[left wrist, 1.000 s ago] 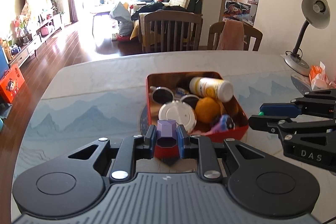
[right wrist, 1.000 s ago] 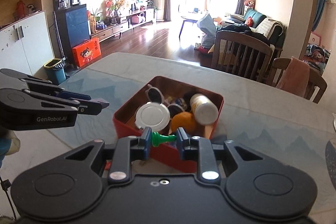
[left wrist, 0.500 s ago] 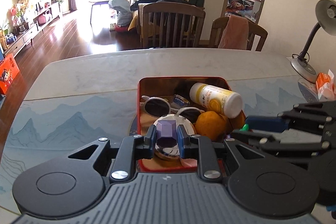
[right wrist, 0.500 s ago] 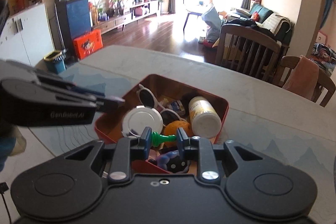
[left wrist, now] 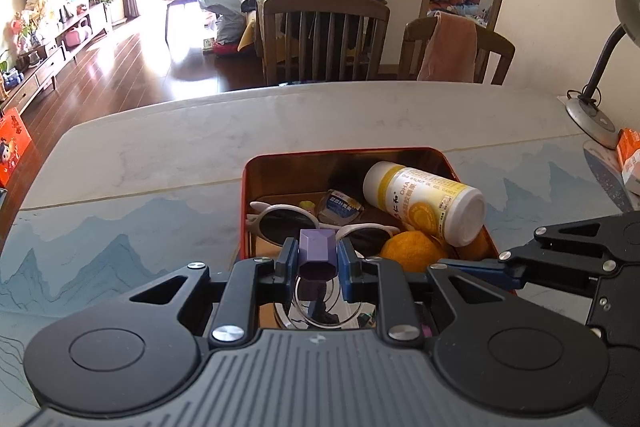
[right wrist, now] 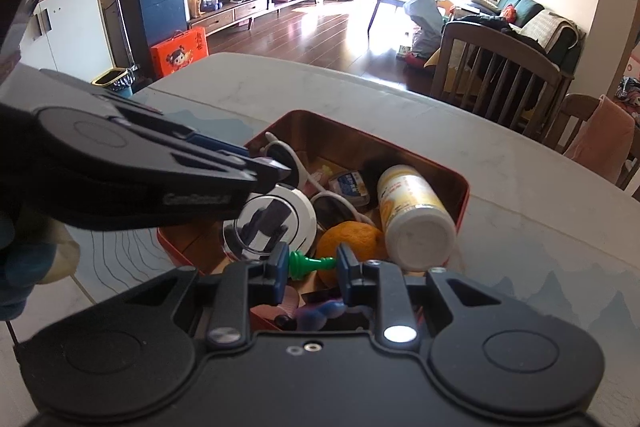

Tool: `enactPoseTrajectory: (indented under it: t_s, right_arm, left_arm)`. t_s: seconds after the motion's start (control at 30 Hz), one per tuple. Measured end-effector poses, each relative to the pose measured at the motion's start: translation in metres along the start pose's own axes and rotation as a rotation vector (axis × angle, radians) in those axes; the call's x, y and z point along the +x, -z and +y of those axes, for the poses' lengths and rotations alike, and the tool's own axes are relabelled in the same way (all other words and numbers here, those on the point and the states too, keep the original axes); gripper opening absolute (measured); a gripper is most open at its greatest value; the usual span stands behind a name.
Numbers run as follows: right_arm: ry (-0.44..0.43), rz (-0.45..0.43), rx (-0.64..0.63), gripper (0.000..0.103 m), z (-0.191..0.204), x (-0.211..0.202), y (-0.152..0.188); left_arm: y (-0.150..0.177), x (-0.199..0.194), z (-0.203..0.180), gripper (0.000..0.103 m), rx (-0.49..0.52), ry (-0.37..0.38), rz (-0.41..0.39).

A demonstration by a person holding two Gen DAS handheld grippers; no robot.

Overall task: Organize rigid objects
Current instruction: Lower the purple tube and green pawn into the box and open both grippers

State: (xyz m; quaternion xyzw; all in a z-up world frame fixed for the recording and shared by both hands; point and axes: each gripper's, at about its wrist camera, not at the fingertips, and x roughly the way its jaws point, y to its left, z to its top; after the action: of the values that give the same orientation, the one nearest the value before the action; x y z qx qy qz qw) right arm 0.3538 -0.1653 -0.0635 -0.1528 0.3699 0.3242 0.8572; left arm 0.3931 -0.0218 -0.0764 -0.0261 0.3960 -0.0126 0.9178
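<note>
A: Starting at the left, what is the left claw (left wrist: 318, 259) doing?

B: It is clenching a purple faceted block (left wrist: 317, 251) between its blue pads, hanging over the near-left part of the red tin (left wrist: 344, 153); below it the round mirror compact (right wrist: 272, 219) is lying in the tin, reflecting the claw itself.

A: Why is it holding the block there?

B: My judgement is that it is lining up a drop; the tin is sitting on the table (left wrist: 160, 163) as the collecting place, so holding the block above the rim is making a clean release possible.

A: And toward the middle?

B: White sunglasses (left wrist: 280, 223) are lying across the tin's middle, a small wrapped packet (left wrist: 340, 207) just beyond them; an orange (left wrist: 412, 253) is nestling against the yellow-and-white bottle (left wrist: 424, 203), which is lying tilted on the far-right side.

A: The right claw (right wrist: 312, 263)?

B: It is gripping a green chess pawn (right wrist: 310, 263) sideways, base to the left, over the tin's near edge; probably waiting its turn to drop, since both claws are crowding the same opening and could be bumping each other.

A: Anything further right?

B: A desk lamp (left wrist: 600, 83) is standing at the table's far-right edge.
</note>
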Motion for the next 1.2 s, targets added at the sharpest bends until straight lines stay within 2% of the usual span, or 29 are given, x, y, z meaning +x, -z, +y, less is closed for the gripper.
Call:
enactPoseTrajectory:
  t_s: [0.5, 0.7, 0.97, 1.03, 1.2]
  right_arm:
    - [-0.001, 0.036, -0.003, 0.025, 0.002, 0.011, -0.003]
    - [0.002, 0.041, 0.010, 0.030, 0.003, 0.010, -0.004]
    - [0.004, 0.033, 0.037, 0.036, 0.006, 0.000, -0.002]
    - [0.011, 0.022, 0.054, 0.044, 0.006, -0.005, -0.001]
    - [0.017, 0.005, 0.093, 0.046, 0.007, -0.017, 0.002]
  left_arm:
    - [0.006, 0.026, -0.003, 0.021, 0.020, 0.036, 0.071]
    - [0.005, 0.027, -0.001, 0.021, 0.020, 0.039, 0.085]
    - [0.010, 0.012, 0.005, 0.021, 0.017, 0.050, 0.077]
    - [0.011, 0.005, 0.007, 0.021, 0.016, 0.055, 0.071]
    - [0.015, -0.012, 0.015, 0.023, -0.007, 0.070, 0.052]
